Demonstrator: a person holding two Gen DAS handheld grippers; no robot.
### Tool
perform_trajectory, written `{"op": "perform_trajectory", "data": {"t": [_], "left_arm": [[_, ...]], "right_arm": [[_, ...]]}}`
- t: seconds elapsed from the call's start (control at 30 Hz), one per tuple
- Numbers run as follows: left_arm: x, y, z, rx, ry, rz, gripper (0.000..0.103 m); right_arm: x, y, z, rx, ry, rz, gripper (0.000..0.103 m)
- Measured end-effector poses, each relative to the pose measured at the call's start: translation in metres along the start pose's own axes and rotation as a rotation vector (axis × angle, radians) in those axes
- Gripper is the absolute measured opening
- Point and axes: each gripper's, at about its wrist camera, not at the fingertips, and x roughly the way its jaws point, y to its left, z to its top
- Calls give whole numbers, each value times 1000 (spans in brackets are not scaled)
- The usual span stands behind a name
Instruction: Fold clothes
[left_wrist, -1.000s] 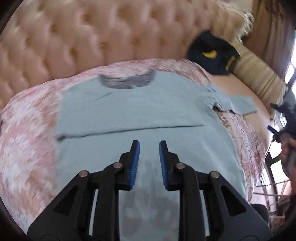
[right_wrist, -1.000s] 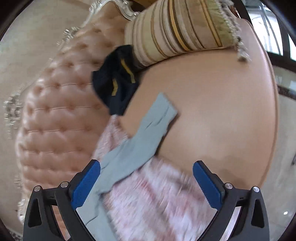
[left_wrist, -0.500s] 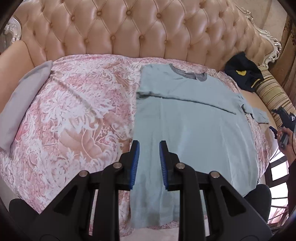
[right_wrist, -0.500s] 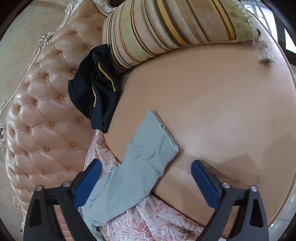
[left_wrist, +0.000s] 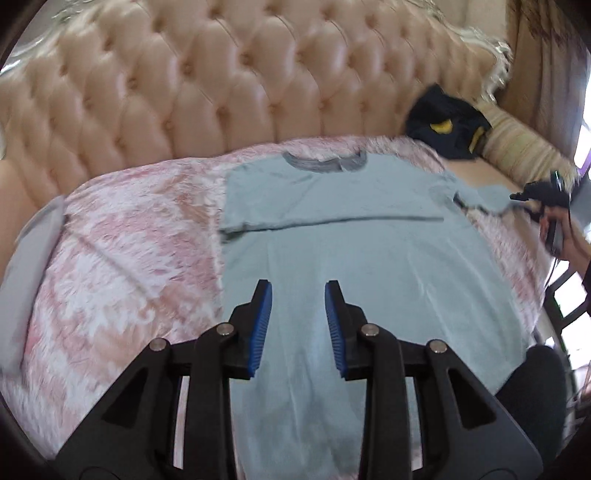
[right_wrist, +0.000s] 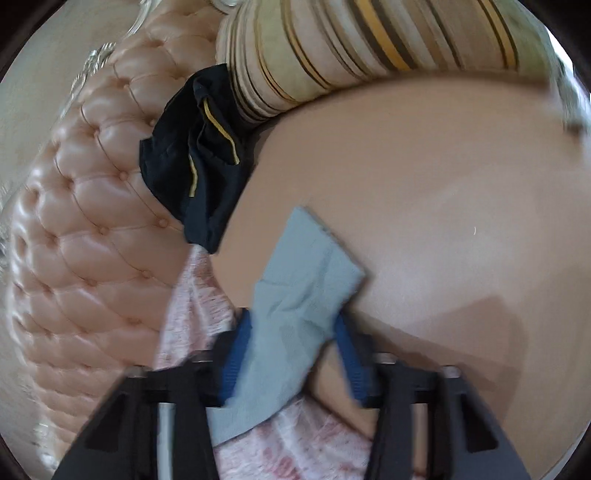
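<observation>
A light blue-grey T-shirt (left_wrist: 369, 266) lies flat on the pink floral blanket (left_wrist: 129, 258), its left sleeve folded across the chest. My left gripper (left_wrist: 298, 291) hovers over the shirt's lower half. Its jaws are opening and hold nothing. At the far right edge of the left wrist view, my right gripper (left_wrist: 535, 197) sits at the shirt's other sleeve. In the right wrist view that sleeve (right_wrist: 303, 280) lies bunched between the blue pads of my right gripper (right_wrist: 291, 332), whose jaws are closing around it with a wide gap still left.
A dark navy garment with yellow trim (right_wrist: 195, 155) lies against the tufted sofa back (left_wrist: 221, 92), beside a striped pillow (right_wrist: 369, 48). A grey cloth (left_wrist: 33, 266) lies at the blanket's left edge. A person's hand (left_wrist: 557, 236) holds the right gripper.
The right gripper came down onto the sleeve and its jaws narrowed from wide open to close around it. The left gripper shifted over the shirt and its jaws widened slightly.
</observation>
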Motion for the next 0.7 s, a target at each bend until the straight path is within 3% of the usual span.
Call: {"op": "perform_trajectory", "data": {"t": [0.03,0.13,0.27,0.37,0.43,0.53,0.63,0.67,0.7], "left_arm": [[15,3,0,-13,45,3,33],[45,12,-4,-55,158,-12,33],[58,15,-14,-87,212,-31,33],[55,20,-16,-118,199,-57,36],[45,29,-20,-164,180,-86,56],[16,45,-36,-219,121,-153,59],[0,47,-63,-160,108,-190,59],[-2,43,-70,-126,101,-192,57],[0,39,-74,-101,104,-193,47]], "right_arm": [[3,-2,0,-2,12,-20,1],[-4,-4,0,16,-10,33,1],[-38,21,0,-40,-74,105,1],[-71,52,-2,-102,-121,166,1],[-92,80,-6,-154,-144,205,1],[-123,128,-19,-228,-161,283,1],[-144,184,-40,-333,-157,340,1],[-149,206,-51,-373,-147,365,1],[-149,222,-59,-396,-132,383,1]]}}
